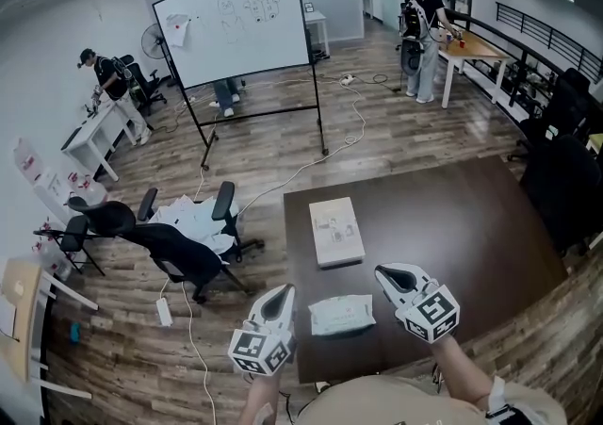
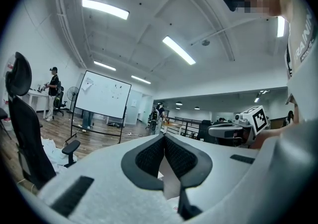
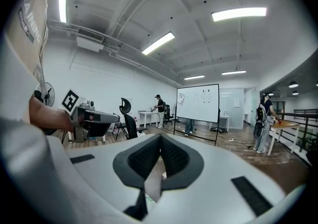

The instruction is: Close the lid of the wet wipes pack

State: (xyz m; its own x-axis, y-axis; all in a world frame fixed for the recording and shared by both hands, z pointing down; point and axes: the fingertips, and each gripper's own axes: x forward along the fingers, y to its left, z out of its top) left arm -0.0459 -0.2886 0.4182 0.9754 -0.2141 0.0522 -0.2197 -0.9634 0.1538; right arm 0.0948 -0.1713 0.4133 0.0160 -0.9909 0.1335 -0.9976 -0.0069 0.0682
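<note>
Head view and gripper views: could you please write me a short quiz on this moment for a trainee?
1. True or false: the left gripper is clamped on the wet wipes pack.
2. In the head view, the wet wipes pack on the dark table lies: A) left of both grippers; B) between the left gripper and the right gripper; C) right of both grippers.
3. Fill in: in each gripper view, that gripper's jaws are ____ (apart or together).

Key
1. False: it hangs beside the pack and holds nothing.
2. B.
3. Together.
</note>
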